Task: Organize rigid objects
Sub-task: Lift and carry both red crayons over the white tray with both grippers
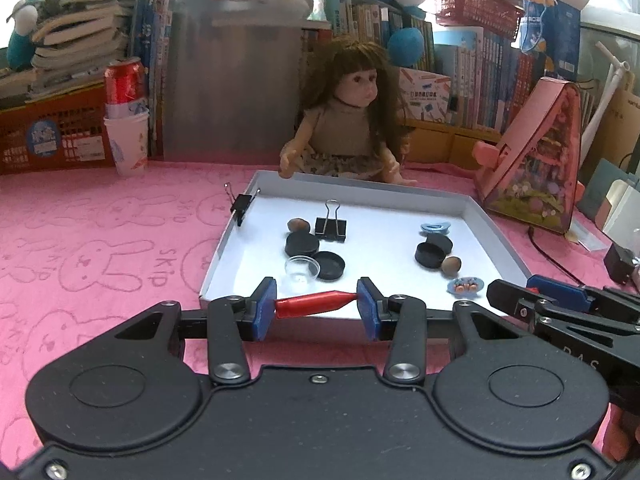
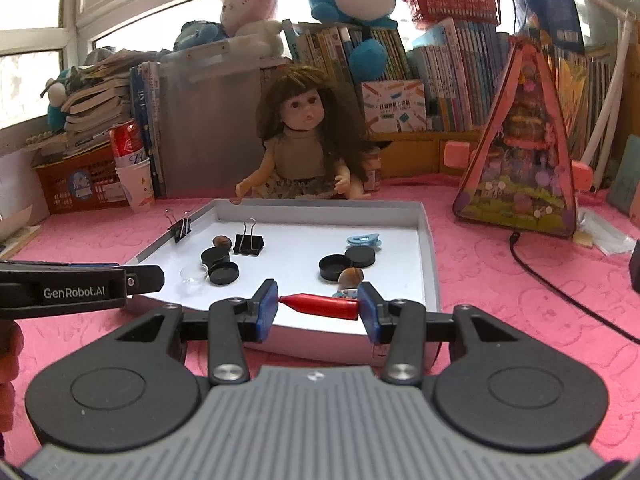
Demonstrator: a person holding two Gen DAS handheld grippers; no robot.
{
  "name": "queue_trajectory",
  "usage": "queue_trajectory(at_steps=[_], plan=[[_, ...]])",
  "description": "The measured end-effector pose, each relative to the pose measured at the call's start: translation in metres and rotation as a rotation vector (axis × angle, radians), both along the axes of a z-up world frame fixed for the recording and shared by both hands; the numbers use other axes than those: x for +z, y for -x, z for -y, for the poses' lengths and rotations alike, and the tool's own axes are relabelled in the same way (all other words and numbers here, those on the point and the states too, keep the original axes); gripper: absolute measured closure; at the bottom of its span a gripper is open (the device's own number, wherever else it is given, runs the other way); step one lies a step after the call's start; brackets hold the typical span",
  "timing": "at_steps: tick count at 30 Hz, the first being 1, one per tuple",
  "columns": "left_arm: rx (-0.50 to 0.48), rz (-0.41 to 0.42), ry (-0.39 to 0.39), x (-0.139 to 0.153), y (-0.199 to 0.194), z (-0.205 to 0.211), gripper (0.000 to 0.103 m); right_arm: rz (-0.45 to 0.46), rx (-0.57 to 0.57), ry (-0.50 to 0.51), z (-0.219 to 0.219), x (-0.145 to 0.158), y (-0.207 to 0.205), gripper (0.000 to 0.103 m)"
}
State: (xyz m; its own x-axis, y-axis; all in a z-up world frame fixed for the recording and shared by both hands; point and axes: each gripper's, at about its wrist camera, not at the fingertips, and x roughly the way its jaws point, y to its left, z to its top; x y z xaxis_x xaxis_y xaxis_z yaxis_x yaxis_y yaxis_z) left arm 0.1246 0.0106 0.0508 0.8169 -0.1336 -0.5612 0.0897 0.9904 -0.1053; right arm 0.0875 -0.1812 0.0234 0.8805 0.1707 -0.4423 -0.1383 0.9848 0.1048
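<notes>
- The left gripper (image 1: 316,306) is clamped on a red cone-shaped piece (image 1: 314,304), held end to end between the blue pads, just over the near edge of the white tray (image 1: 400,196).
- The right gripper (image 2: 318,306) is clamped the same way on a second red piece (image 2: 322,305), also above the tray's near edge.
- Each piece is pinched only at its tip and base, so it could pivot or slip out if a hand tilts; it would then fall onto the pink cloth (image 1: 100,248) or the tray.
- The two grippers are close side by side and could knock together.
- In the tray lie black lids (image 1: 302,245), a clear cup (image 1: 302,269), a binder clip (image 1: 330,229) and what seem to be nuts; these crowd any free spot.
- A doll (image 1: 352,120) sits just behind the tray.
</notes>
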Motion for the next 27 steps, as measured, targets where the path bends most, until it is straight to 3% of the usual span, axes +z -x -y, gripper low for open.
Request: queue_trajectory(at_steps=[10,16,22,27], plan=[[-0.016,-0.070,0.010,-0.006,-0.036,0.002,0.062,-0.104,-0.014,-0.073,0.011,0.003,-0.037,0.052],[-0.034,-0.116,0.010,-0.017,-0.050,0.004,0.062,-0.208,-0.011,-0.176,0.023,-0.009,-0.057,0.052],[-0.065,-0.187,0.015,-0.029,-0.071,0.005,0.062,-0.314,0.016,-0.172,0.024,-0.017,-0.077,0.052],[-0.060,-0.196,-0.014,-0.037,-0.081,0.008,0.061,-0.361,0.025,-0.174,0.023,-0.021,-0.092,0.053]])
